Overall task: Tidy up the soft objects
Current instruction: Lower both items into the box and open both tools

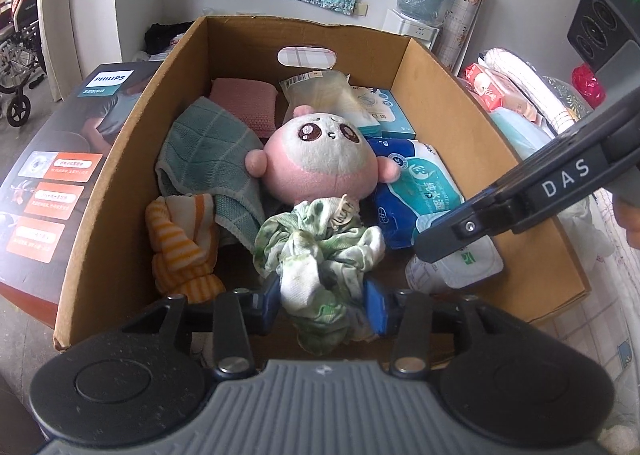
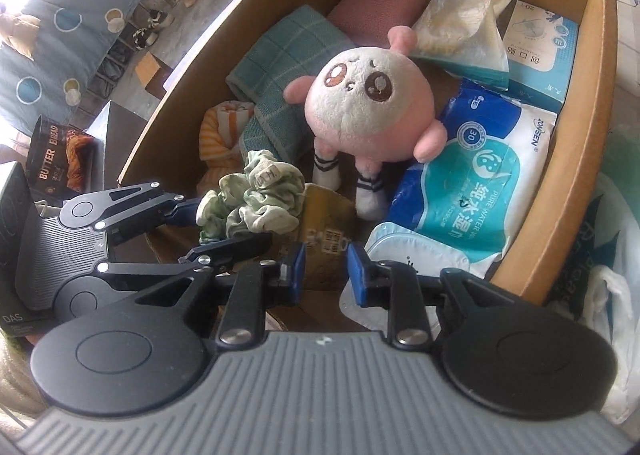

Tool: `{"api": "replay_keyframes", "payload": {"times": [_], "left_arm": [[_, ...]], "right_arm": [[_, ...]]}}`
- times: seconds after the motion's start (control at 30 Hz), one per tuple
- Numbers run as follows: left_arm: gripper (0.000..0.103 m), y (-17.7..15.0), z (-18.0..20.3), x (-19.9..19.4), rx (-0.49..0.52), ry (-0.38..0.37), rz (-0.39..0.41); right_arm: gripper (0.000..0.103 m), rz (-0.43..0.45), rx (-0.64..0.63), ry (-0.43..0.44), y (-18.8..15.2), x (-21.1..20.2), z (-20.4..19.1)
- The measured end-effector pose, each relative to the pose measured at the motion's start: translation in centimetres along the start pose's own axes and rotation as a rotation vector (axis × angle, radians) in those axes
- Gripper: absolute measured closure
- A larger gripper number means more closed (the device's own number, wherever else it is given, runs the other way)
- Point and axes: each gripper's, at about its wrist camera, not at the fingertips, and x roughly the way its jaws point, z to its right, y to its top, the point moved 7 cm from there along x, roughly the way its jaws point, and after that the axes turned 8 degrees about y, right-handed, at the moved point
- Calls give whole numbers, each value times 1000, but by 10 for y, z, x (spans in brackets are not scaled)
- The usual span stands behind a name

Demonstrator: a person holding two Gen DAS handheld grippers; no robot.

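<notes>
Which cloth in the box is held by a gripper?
The crumpled green-and-white cloth, pinched by the left gripper. The teal towel, pink towel and orange striped cloth lie untouched.

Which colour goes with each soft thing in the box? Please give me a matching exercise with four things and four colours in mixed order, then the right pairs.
Things:
1. plush doll
2. checked towel
3. striped cloth
4. crumpled cloth held by the left gripper

Colours:
A. orange and white
B. pale green with blotches
C. pink and white
D. teal

Pairs: 1-C, 2-D, 3-A, 4-B
</notes>
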Motion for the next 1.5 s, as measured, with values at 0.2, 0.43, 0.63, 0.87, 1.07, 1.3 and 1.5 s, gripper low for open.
{"api": "replay_keyframes", "payload": {"times": [0.2,0.43,0.63,0.87,1.07,1.3,1.5], "left_arm": [[46,0,-1,-9,-7,20,29],[30,2,-5,-38,-56,26,135],[10,6,-2,-67,-71,38,264],[21,15,13,-23,47,67,69],[61,12,26,26,142,65,-129],[93,23,15,17,3,-7,-85],[93,46,5,-4,-336,-258,8]], "right_arm": [[76,60,8,9,-1,-15,4],[71,195,37,44,-11,-46,11],[57,372,54,54,-33,-81,14],[56,464,58,46,-55,-107,16],[55,491,56,54,-66,-112,14],[53,534,59,42,-80,-119,20],[53,552,102,67,-83,-120,32]]}}
